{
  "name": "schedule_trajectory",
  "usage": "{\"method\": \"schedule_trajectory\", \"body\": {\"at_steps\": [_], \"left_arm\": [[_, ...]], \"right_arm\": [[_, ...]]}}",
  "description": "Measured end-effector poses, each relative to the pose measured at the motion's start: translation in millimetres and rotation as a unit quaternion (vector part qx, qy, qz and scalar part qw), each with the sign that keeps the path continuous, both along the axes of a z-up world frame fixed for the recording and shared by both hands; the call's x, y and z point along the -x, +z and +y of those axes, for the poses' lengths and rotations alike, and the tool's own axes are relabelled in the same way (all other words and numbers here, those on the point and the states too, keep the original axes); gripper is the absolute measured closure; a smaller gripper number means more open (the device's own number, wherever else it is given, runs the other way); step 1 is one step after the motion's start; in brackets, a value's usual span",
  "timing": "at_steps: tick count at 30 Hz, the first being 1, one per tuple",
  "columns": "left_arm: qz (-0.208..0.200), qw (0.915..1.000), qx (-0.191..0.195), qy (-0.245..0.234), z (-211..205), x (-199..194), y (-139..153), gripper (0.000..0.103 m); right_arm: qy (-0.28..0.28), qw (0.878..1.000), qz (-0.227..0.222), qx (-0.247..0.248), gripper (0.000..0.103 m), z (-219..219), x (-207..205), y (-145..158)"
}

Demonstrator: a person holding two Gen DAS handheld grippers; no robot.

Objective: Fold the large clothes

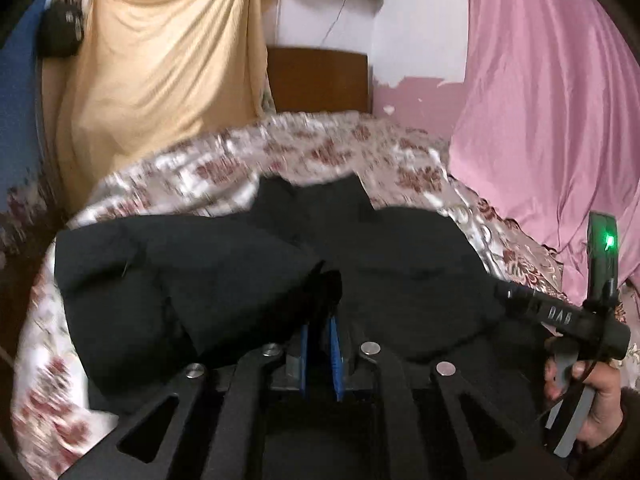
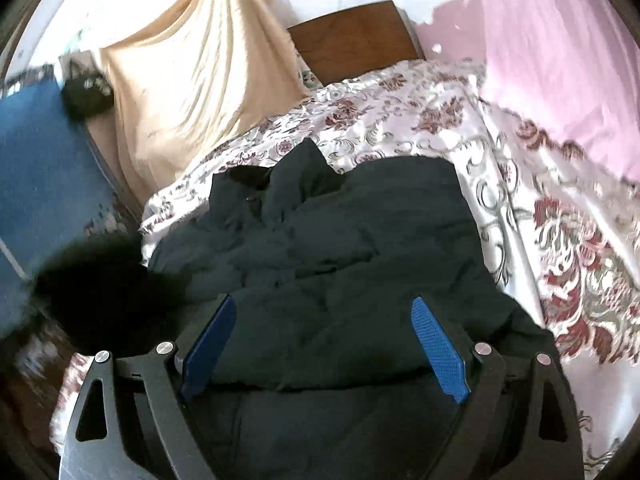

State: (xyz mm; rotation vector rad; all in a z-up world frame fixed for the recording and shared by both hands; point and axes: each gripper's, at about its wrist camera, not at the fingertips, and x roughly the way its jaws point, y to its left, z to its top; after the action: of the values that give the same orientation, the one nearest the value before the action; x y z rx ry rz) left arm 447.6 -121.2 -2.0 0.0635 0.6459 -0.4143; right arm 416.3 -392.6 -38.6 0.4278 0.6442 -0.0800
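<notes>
A large black garment (image 1: 248, 280) lies rumpled on the bed with the floral cover (image 1: 320, 148). My left gripper (image 1: 322, 312) has its blue pads (image 1: 334, 356) close together, and a bunched fold of the black cloth is pinched at their tips. In the right wrist view the same black garment (image 2: 340, 248) spreads out below my right gripper (image 2: 324, 320), whose blue pads (image 2: 438, 344) stand wide apart just above the cloth and grip nothing. A dark blurred shape (image 2: 100, 292) at the left edge of the garment cannot be made out.
A person's hand (image 1: 596, 400) holds the other gripper's handle at the right. A brown headboard (image 1: 318, 80) stands at the far end of the bed. A beige sheet (image 1: 160, 72) hangs on the left and a pink one (image 1: 552, 100) on the right.
</notes>
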Motion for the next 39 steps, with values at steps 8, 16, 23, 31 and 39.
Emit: {"method": "schedule_trajectory", "body": {"at_steps": [8, 16, 23, 31, 39], "left_arm": [[0.003, 0.9958, -0.012, -0.09, -38.9, 20.4, -36.3, 0.084], [0.0, 0.9878, -0.018, -0.155, -70.7, 23.1, -26.8, 0.075], [0.021, 0.9755, -0.022, -0.218, -91.9, 26.1, -18.6, 0.034], [0.0, 0.9605, -0.122, -0.25, -143.6, 35.1, 2.0, 0.029], [0.047, 0.9179, -0.232, -0.318, -167.4, 49.6, -33.3, 0.027]], "right_arm": [[-0.035, 0.998, -0.005, -0.052, 0.017, -31.4, 6.1, -19.2], [-0.061, 0.993, -0.011, -0.097, 0.017, -50.9, 14.7, -30.3], [-0.058, 0.988, -0.017, -0.145, 0.017, -59.4, 18.7, -40.8], [-0.093, 0.977, -0.048, -0.187, 0.017, -90.9, 36.8, -38.9], [-0.071, 0.966, -0.054, -0.241, 0.017, -109.9, 39.3, -45.2]]}}
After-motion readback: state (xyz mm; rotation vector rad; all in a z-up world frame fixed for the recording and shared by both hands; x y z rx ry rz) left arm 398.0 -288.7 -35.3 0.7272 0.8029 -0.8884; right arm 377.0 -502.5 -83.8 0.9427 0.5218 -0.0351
